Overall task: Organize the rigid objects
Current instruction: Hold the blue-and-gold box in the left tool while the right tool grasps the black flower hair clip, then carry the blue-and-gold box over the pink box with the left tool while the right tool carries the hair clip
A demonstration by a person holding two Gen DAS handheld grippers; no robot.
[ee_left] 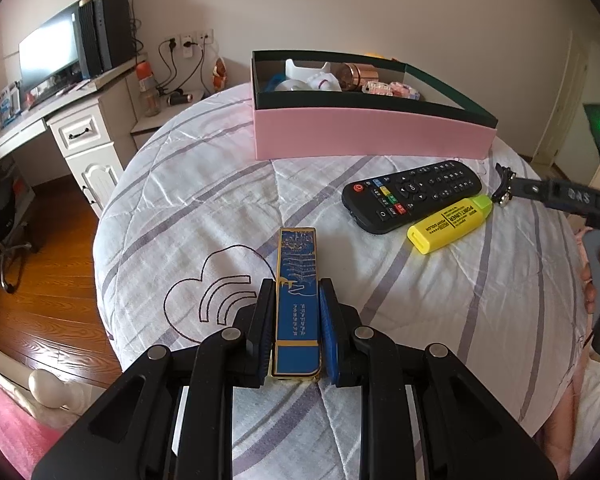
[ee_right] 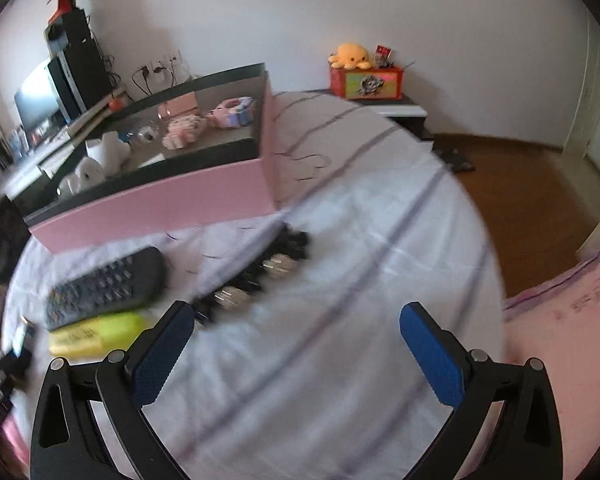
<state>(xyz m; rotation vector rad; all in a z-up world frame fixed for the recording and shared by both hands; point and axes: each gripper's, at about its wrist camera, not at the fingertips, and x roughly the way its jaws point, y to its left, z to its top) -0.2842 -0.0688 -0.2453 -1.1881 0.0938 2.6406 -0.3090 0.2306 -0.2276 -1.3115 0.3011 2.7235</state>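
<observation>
One plush octopus [ee_right: 350,55] in right view, left gripper [ee_left: 296,304] clamping blue bar [ee_left: 297,292]

Two fisheye views look forward and down from close above the bed [ee_left: 204,184]; both show the pink box [ee_left: 372,132] and remote [ee_left: 412,196].

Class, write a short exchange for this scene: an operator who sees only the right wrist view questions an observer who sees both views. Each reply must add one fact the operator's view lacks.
Operator: My picture is blurred. Is the left tool holding anything?
Observer: Yes, it is shut on a slim blue and gold case.
Operator: What lies beside the remote?
Observer: A yellow highlighter with black lettering, lying against the remote's edge.
</observation>
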